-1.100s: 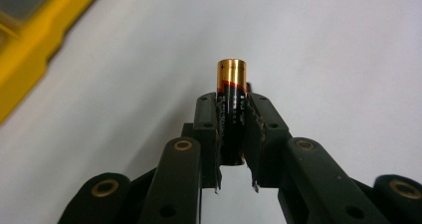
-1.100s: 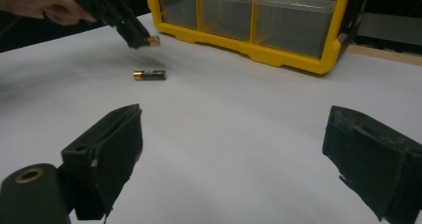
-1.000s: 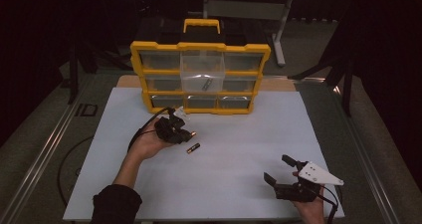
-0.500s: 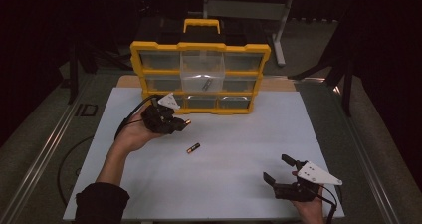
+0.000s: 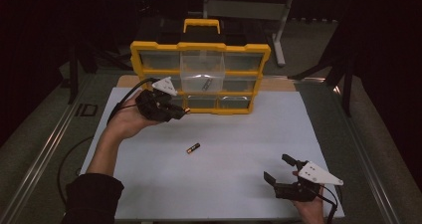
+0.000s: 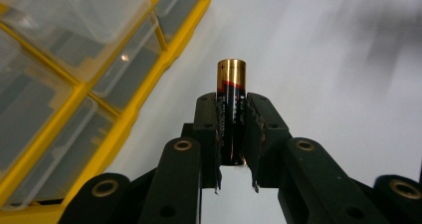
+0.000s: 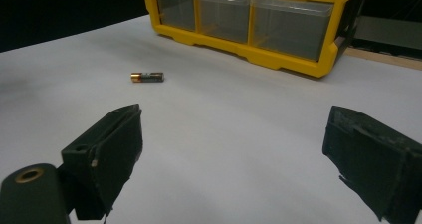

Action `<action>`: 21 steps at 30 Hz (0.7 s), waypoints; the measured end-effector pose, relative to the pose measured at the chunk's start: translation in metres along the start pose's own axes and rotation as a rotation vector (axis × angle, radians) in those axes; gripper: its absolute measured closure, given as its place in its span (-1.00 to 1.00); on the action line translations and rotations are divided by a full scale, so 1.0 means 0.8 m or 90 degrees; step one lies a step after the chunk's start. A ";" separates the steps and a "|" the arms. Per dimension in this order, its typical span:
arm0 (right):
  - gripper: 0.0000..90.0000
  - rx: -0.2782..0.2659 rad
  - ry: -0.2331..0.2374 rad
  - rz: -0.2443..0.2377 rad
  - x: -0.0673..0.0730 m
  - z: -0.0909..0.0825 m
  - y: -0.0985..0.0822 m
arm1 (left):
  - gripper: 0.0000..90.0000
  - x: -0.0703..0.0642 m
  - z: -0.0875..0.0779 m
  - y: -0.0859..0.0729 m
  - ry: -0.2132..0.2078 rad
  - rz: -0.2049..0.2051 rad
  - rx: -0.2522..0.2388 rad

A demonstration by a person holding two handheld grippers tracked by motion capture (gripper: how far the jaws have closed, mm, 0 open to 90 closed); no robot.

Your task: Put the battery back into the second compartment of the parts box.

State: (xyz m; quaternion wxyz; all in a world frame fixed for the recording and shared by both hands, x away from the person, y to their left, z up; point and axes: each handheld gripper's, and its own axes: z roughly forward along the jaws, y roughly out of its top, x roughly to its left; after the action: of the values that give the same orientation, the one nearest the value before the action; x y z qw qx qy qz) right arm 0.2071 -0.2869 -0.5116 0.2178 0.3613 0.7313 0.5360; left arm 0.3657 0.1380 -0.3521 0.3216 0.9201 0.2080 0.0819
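The left claw is clamping a battery between its jaws, gold tip pointing outward past the pads, as the left gripper view confirms. Compared with a second ago, this claw is sitting higher and closer to the yellow organizer, having left the spot on the white counter where it was low beside the loose cells; it is now hovering at the organizer's lower-left corner, roughly 10 o'clock from the counter's centre. A second battery is lying alone near the counter's centre, untouched and in the same place as before. The right claw is resting at about 4 o'clock with its jaws spread wide and nothing between them, unmoved.

Judgement: the pick-up is complete and the carry toward a compartment is under way; one cell is remaining to be collected afterwards.
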 end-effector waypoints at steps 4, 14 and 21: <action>-0.81 0.001 0.000 0.000 0.000 0.000 0.000 | 0.72 0.004 -0.013 0.009 -0.001 0.004 -0.001; -0.81 0.001 0.000 0.002 0.000 0.000 0.000 | 0.72 0.012 -0.039 0.027 0.001 0.005 -0.009; -0.81 -0.001 0.000 0.005 0.000 0.000 0.000 | 0.72 0.020 -0.054 0.048 -0.008 0.009 -0.022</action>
State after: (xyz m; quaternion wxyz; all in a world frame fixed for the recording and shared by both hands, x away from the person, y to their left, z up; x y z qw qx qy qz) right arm 0.2071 -0.2871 -0.5118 0.2159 0.3639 0.7296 0.5372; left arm 0.3802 0.1419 -0.2945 0.3384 0.9163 0.1980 0.0817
